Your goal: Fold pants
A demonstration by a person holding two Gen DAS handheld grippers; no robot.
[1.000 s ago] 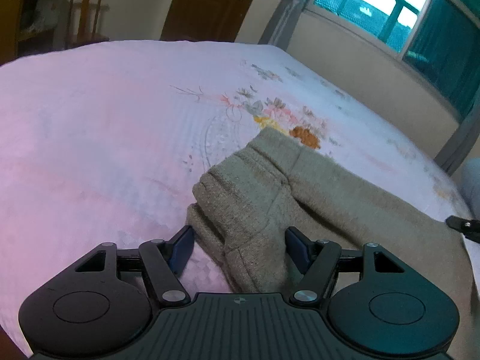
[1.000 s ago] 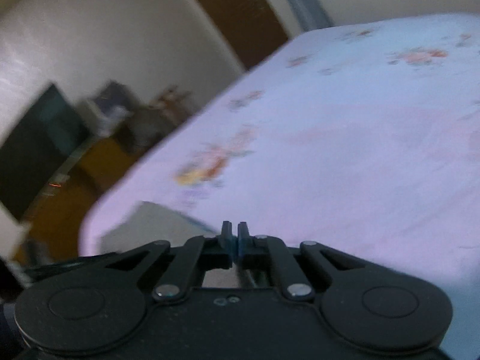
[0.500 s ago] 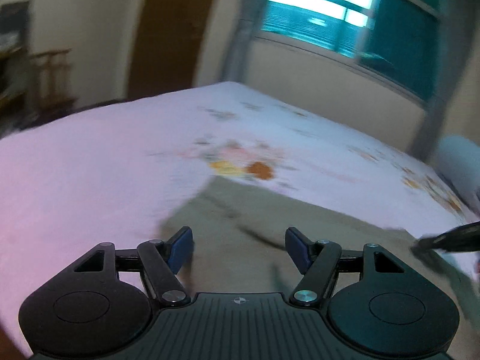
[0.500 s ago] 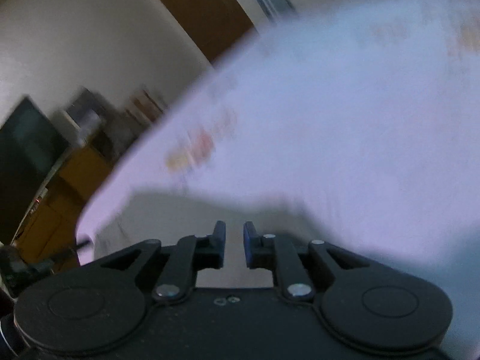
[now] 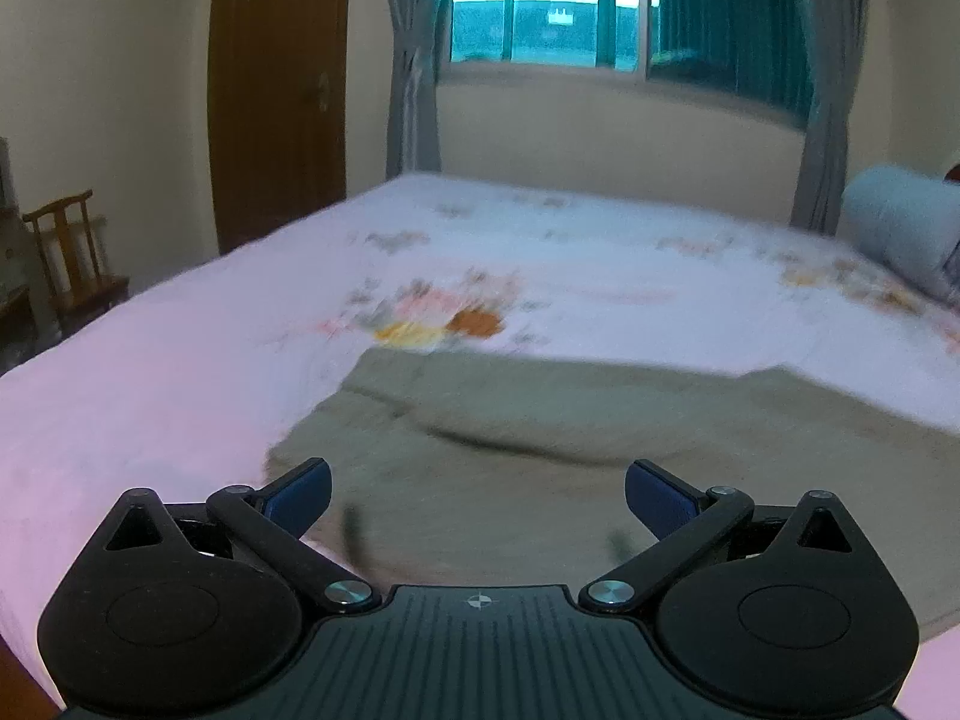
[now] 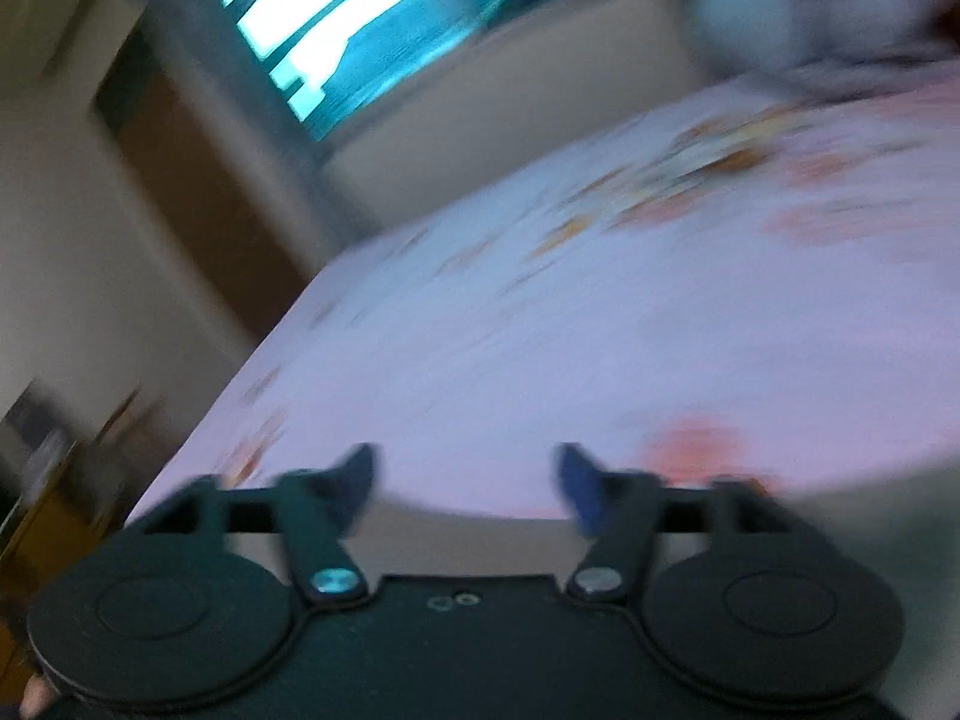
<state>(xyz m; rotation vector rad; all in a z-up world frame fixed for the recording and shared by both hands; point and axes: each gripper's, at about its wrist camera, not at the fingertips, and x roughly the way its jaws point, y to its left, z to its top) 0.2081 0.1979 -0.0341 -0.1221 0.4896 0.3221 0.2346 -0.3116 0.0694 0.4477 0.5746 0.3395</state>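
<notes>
The olive-grey pants [image 5: 540,450] lie flat on the bed in the left wrist view, spread from the centre to the right edge. My left gripper [image 5: 477,495] is open and empty, raised just above the near part of the pants. In the right wrist view the picture is blurred; my right gripper [image 6: 465,480] is open and empty, above a grey strip of the pants [image 6: 840,510] at the bottom edge.
The bed has a pale pink floral sheet [image 5: 180,372]. A blue bolster pillow [image 5: 900,228] lies at the far right. A wooden chair [image 5: 72,258], a brown door [image 5: 276,90] and a curtained window [image 5: 552,6] stand beyond the bed.
My right gripper has opened from shut and let go of the pants. Both grippers have lifted and swung up; the left jaws have opened wider. The pants now lie flatter.
</notes>
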